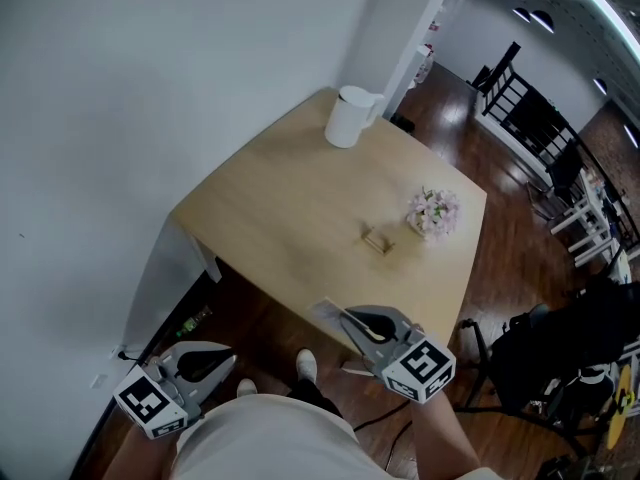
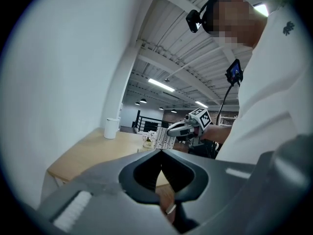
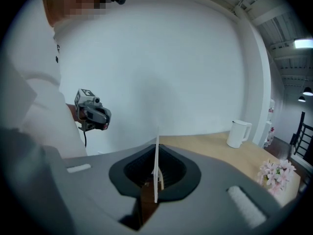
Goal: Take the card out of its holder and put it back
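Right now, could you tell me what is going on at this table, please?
A person stands at a wooden table with a gripper in each hand. The right gripper is shut on a thin white card and holds it in the air over the near edge, well apart from the small card holder beside the flowers. The left gripper is shut on nothing, off to the side. The card is out and not yet put back.
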`<state>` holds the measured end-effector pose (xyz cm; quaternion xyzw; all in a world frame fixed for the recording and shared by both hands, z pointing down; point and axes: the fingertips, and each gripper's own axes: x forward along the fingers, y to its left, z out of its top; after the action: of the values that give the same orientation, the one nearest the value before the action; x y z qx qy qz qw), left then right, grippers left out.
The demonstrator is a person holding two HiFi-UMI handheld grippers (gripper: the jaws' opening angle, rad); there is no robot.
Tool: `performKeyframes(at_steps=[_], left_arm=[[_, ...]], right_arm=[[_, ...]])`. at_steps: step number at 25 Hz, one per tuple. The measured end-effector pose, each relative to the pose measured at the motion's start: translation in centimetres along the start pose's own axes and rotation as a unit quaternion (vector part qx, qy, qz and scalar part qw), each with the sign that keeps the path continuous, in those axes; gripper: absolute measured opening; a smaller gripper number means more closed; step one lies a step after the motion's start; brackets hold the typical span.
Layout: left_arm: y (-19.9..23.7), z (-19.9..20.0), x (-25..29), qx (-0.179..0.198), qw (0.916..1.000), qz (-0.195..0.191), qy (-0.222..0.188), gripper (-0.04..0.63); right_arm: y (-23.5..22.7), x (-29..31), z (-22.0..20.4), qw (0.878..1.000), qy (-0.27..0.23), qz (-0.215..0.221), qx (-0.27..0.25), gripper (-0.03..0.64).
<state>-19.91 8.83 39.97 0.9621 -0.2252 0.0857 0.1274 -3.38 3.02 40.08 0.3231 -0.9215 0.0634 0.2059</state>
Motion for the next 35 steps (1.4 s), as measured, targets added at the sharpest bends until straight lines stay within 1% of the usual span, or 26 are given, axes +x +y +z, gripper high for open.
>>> performKeyframes(at_steps=[3,6,10,15,19,24,29,35], left_arm=[[-0.8,-0.9,-1.3,0.001,0.9999,-0.009,0.004,0.006],[-1.5,-1.5,-2.0,0.009,0.9998,-0.015,0.01,0.005],[-2.0,-1.8,-2.0,0.011,0.9996,-0.024,0.006,0.005],[-2.1,-1.4,-1.5,0.011,0.9997,-0.022,-0.003,0.005],[-1.6,-1.0,-0.2,0.008,0.9998,-0.015,-0.01,0.005],[-1.2,0.3,2.1,0.003,0.9999,-0.004,-0.015,0.005],[-0.7,2.2,5.7,0.001,0.9998,0.006,-0.019,0.005],[0.1,3.4,10.2,-0.002,0.9996,0.022,-0.017,0.005]], right_arm=[[3.6,-0.7,0.1,1.0,0.003,0.01,0.004,0.02],[5.5,-1.3,-0.1,1.0,0.003,0.011,0.011,0.02],[5.7,-2.0,-0.4,1.0,0.002,0.002,0.016,0.02],[4.0,-3.0,-0.7,1.0,0.003,-0.012,0.017,0.02],[1.0,-3.4,-1.3,1.0,0.002,-0.02,0.014,0.02],[-3.9,-4.2,-1.8,1.0,0.002,-0.027,0.015,0.02],[-10.5,-4.7,-2.6,0.999,0.005,-0.033,0.014,0.02],[-19.3,-4.7,-5.4,0.999,0.02,-0.046,0.018,0.02]])
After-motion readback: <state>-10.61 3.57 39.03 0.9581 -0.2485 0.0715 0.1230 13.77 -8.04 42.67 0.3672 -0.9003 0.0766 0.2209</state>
